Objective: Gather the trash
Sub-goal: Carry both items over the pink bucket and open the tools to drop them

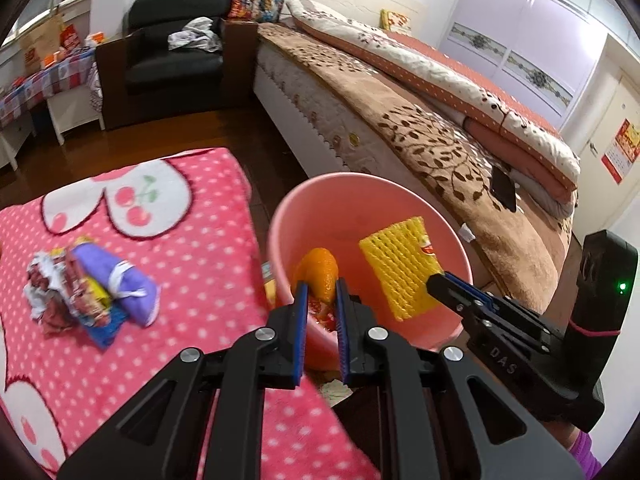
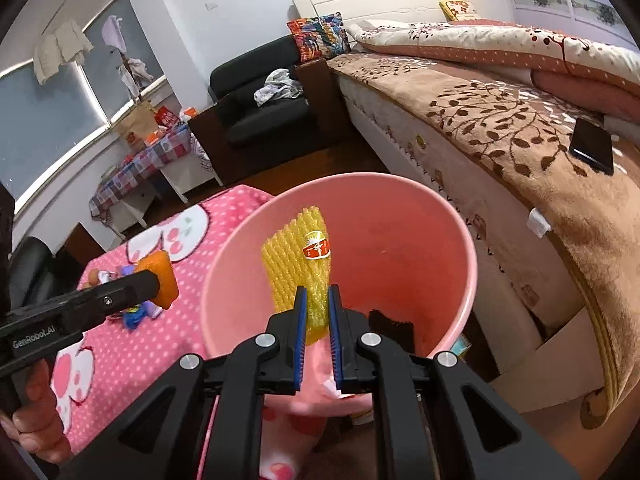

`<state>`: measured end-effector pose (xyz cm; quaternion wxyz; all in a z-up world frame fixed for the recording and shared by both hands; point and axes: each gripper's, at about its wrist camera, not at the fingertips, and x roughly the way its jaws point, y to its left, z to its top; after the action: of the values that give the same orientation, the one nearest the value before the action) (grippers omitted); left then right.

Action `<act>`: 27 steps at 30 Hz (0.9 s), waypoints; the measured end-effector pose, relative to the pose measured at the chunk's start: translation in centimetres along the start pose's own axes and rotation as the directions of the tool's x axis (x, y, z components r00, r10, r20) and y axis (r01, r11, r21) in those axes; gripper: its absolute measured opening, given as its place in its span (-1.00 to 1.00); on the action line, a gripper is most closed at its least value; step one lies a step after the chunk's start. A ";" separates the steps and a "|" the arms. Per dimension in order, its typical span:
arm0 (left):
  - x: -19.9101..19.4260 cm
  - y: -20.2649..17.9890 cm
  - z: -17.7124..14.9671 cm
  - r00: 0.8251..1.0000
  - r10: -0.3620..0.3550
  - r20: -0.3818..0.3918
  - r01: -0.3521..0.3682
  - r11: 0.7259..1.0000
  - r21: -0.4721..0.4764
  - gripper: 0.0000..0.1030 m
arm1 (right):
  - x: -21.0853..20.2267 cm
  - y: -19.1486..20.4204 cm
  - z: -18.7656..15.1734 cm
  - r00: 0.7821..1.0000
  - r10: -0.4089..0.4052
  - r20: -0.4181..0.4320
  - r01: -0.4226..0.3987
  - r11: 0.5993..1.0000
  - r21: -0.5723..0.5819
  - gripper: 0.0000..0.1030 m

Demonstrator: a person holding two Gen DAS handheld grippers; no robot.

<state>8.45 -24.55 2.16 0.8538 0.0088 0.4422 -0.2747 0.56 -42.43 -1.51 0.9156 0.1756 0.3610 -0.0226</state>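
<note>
A pink bin stands beside a pink dotted blanket. My left gripper is shut on an orange peel and holds it over the bin's near rim; the peel also shows in the right wrist view. My right gripper is shut on a yellow foam fruit net with a red sticker, held above the bin's opening; the net shows in the left wrist view too. A pile of wrappers and a purple packet lies on the blanket.
A bed with a brown leaf-pattern cover runs along the right, a black phone on it. A black armchair stands at the back. A small table with a checked cloth is at the far left.
</note>
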 end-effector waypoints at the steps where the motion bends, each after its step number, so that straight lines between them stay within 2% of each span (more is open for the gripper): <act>1: 0.3 -0.2 0.0 1.000 -0.002 -0.004 0.002 1.000 0.004 -0.75 | 0.2 -0.1 0.0 1.000 -0.006 -0.002 0.005 1.000 -0.006 -0.80; 8: 2.0 -1.1 0.2 0.999 -0.021 -0.028 0.021 1.000 0.020 -0.75 | 1.4 -0.7 0.2 0.999 -0.019 -0.028 0.018 1.000 -0.025 -0.80; 15: 1.9 -1.0 0.3 0.999 -0.042 -0.024 0.042 0.999 0.006 -0.31 | 1.7 -0.9 0.1 0.999 -0.027 -0.041 0.025 0.999 -0.041 -0.79; 18: 1.5 -1.0 0.3 0.999 -0.040 -0.017 0.040 0.999 0.002 -0.30 | 1.5 -1.0 0.1 0.999 -0.029 -0.037 0.027 0.999 -0.038 -0.74; 21: 1.0 -1.0 0.2 0.999 -0.040 -0.010 0.040 0.999 -0.002 -0.29 | 0.8 -1.0 -0.1 0.999 -0.039 -0.023 0.038 0.998 -0.045 -0.47; 22: 0.7 -1.0 0.1 0.999 -0.044 -0.008 0.044 0.999 -0.004 -0.29 | 0.6 -1.0 -0.1 0.999 -0.042 -0.016 0.042 0.998 -0.044 -0.25; 23: 0.5 -0.9 0.0 0.999 -0.046 -0.006 0.046 0.999 -0.007 -0.29 | 0.2 -1.0 -0.1 0.999 -0.046 -0.003 0.046 0.998 -0.041 -0.12; 27: -0.5 -0.5 -0.9 0.999 -0.041 -0.005 0.040 0.999 -0.025 -0.29 | -1.1 -0.7 -0.2 0.999 -0.034 0.022 0.035 0.999 -0.034 -0.11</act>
<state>7.33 -24.52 2.07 0.8469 -0.0101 0.4479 -0.2864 -0.47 -43.08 -1.13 0.9219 0.1532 0.3543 -0.0340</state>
